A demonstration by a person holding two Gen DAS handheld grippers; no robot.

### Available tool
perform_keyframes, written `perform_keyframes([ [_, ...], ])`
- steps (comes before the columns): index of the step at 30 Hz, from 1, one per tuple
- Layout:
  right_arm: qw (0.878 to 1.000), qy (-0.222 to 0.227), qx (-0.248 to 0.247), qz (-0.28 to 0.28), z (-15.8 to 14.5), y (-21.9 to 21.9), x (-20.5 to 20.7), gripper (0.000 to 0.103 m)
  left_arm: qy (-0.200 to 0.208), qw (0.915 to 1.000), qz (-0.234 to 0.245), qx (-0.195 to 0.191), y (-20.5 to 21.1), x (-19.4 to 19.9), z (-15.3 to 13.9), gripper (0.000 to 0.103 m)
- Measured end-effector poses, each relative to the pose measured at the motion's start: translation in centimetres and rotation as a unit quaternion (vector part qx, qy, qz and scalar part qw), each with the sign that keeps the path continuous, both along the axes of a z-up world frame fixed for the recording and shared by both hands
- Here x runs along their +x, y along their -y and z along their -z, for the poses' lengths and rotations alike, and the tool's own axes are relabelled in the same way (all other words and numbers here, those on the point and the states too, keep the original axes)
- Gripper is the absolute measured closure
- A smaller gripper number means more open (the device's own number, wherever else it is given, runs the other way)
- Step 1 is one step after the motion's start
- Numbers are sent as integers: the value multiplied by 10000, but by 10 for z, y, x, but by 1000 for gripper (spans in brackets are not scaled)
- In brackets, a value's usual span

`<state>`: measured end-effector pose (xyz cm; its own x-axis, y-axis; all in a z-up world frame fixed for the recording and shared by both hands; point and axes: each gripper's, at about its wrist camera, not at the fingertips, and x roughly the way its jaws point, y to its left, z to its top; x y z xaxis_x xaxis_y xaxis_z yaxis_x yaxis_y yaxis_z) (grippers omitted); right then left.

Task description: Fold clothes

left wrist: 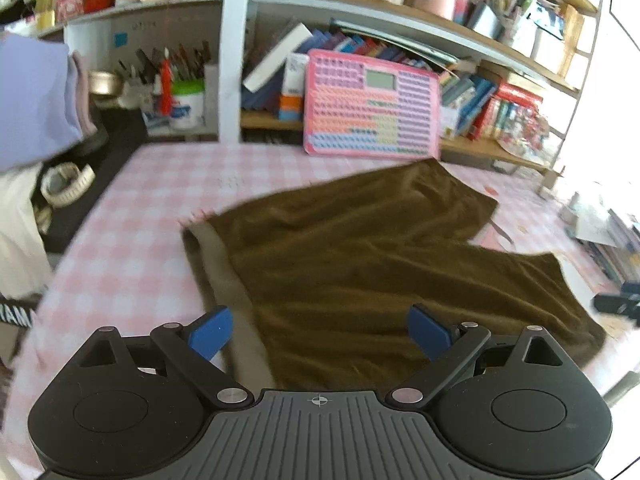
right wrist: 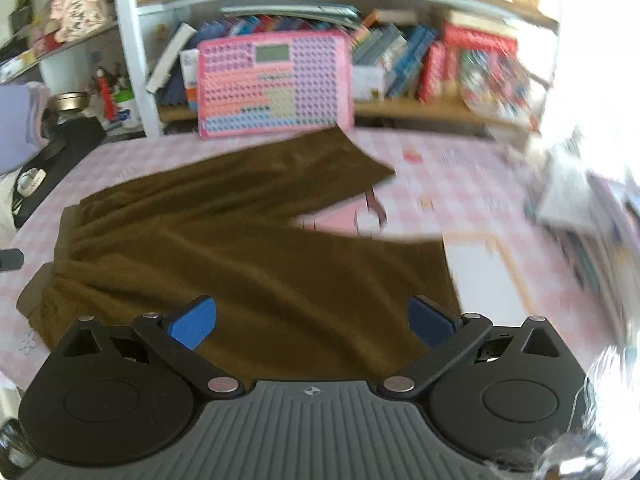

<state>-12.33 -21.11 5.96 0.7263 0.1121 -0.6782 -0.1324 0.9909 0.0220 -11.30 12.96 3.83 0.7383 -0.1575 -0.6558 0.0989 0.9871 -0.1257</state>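
Olive-brown shorts [left wrist: 360, 256] lie spread flat on a pink-checked tablecloth [left wrist: 132, 216], waistband to the left, two legs pointing right and apart. They also show in the right wrist view [right wrist: 240, 240]. My left gripper [left wrist: 320, 330] is open and empty, hovering above the near part of the shorts by the waistband. My right gripper [right wrist: 312, 322] is open and empty, above the near leg of the shorts. Its blue pads [right wrist: 192, 322] hold nothing.
A pink keyboard toy [left wrist: 370, 106] leans against the bookshelf [left wrist: 480, 52] at the table's back edge. Books and papers [right wrist: 580, 200] pile at the right side. A folded lilac cloth [left wrist: 32, 100] and a black surface with a white band [left wrist: 66, 184] sit at left.
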Motion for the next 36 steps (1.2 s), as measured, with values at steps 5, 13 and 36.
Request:
perform_keyframes([
  [5, 9969, 205, -196, -737, -23, 23, 70, 0, 236, 9993, -206, 211, -12, 30, -10, 6],
  [13, 9782, -137, -573, -1990, -18, 33, 216, 0, 121, 9972, -463, 572, -9, 87, -5, 6],
  [36, 9592, -977, -333, -2633, 90, 33, 473, 49, -1111, 9811, -633, 1454, -16, 218, 63, 38],
])
